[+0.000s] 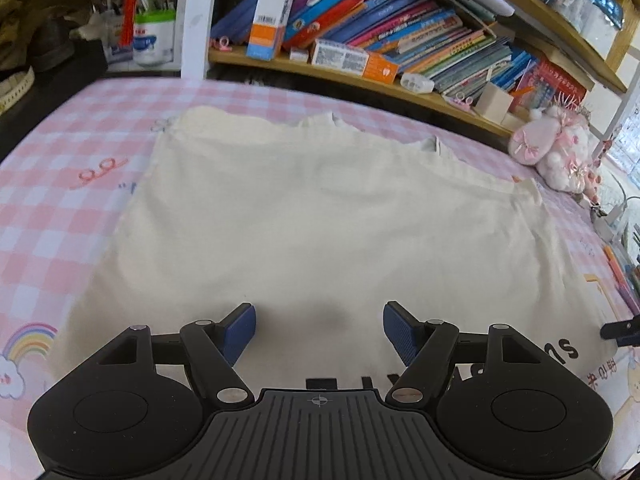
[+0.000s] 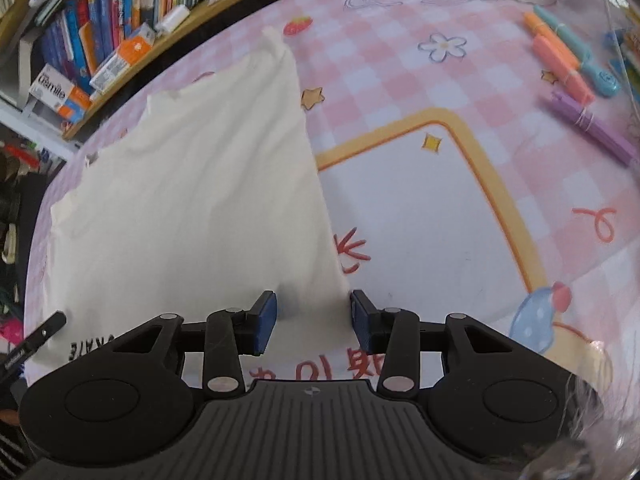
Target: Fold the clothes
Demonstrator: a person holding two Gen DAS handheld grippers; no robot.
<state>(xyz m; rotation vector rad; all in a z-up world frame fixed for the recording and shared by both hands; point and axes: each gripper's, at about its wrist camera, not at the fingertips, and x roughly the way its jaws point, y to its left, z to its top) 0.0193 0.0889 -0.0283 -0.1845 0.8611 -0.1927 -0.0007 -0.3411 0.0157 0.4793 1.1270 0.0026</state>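
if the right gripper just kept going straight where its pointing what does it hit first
Most likely the cream garment: its right edge lies just ahead, between the fingers of the right gripper, whose jaws stand apart. Depth is unclear, so it may land on the pink checked cover just beside that edge.

Pink checked table (image 1: 60, 184) bears cream garment (image 1: 312, 216), markers (image 2: 568, 76).

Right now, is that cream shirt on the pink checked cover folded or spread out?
Partly folded. The cream shirt lies flat, its sides look tucked in to straight edges, no sleeves sticking out; its full length remains unfolded on the checked cover.
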